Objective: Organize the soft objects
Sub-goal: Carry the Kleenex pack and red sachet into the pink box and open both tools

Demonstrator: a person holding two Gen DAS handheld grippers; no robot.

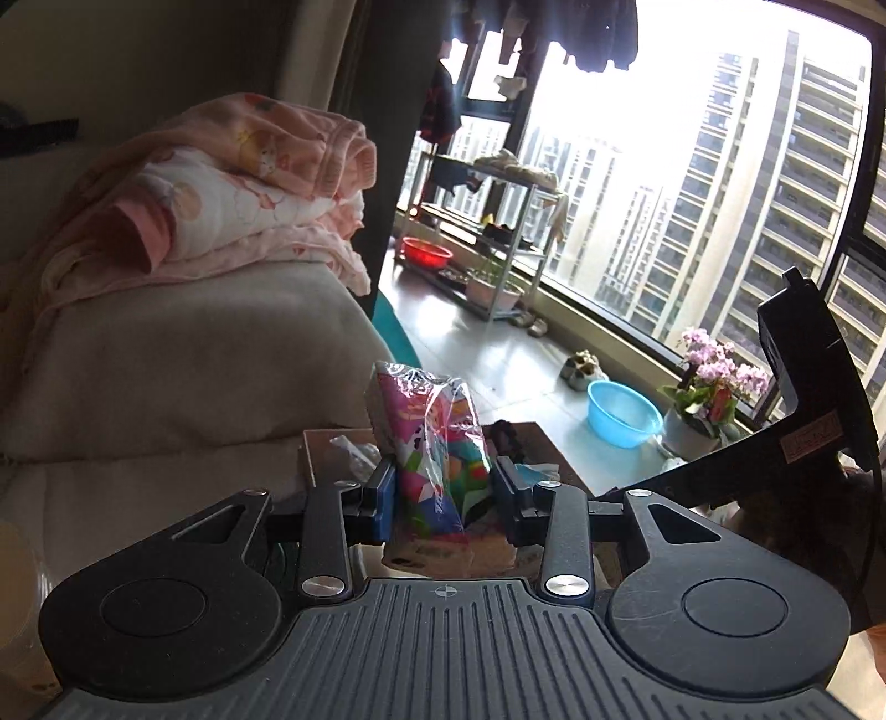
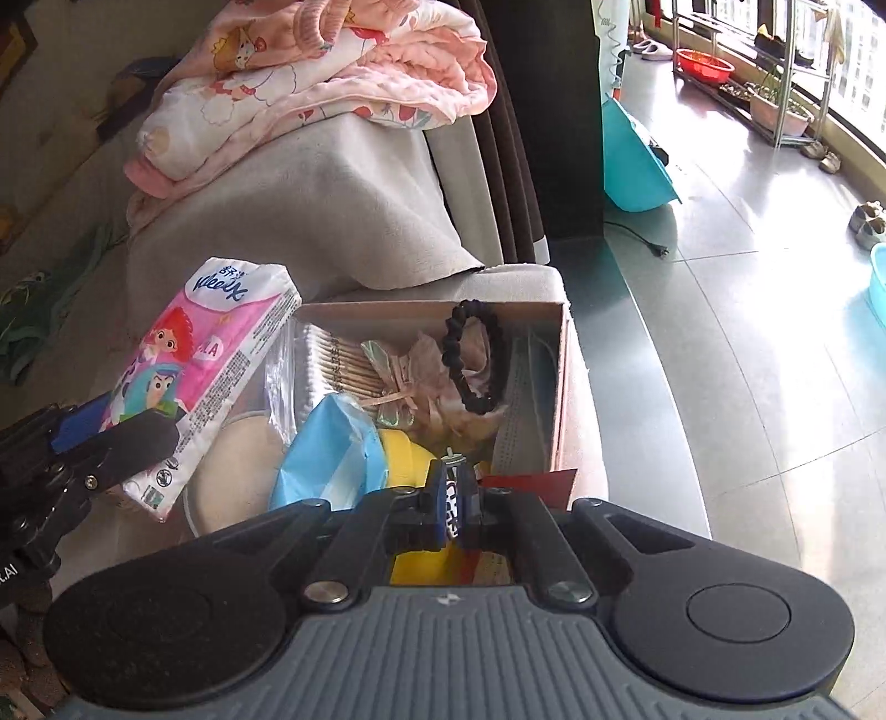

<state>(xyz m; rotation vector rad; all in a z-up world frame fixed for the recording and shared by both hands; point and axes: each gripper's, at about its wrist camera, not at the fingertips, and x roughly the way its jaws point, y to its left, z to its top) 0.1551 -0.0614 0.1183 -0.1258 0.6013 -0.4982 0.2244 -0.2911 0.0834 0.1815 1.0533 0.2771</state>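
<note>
This is a lived-in flat high in a tower block: ahead and to the right of the left gripper, a wide dark-framed window (image 1: 692, 183) looks onto grey high-rise buildings (image 1: 797, 183). To its left a beige fabric sofa (image 1: 183, 354) bears folded pink cartoon-print bedding (image 1: 232, 188). Ahead stand a metal shelf rack (image 1: 487, 221), a round blue plastic basin (image 1: 624, 412), potted pink orchids (image 1: 714, 376) and what seems to be laundry hanging overhead (image 1: 581, 33).

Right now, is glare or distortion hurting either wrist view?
Left wrist: the window is blown out, the sofa side dim, and the tissue pack stays legible. Right wrist: sunlight glares off the floor; the box is evenly lit. Fisheye bends both views' edges.
</note>
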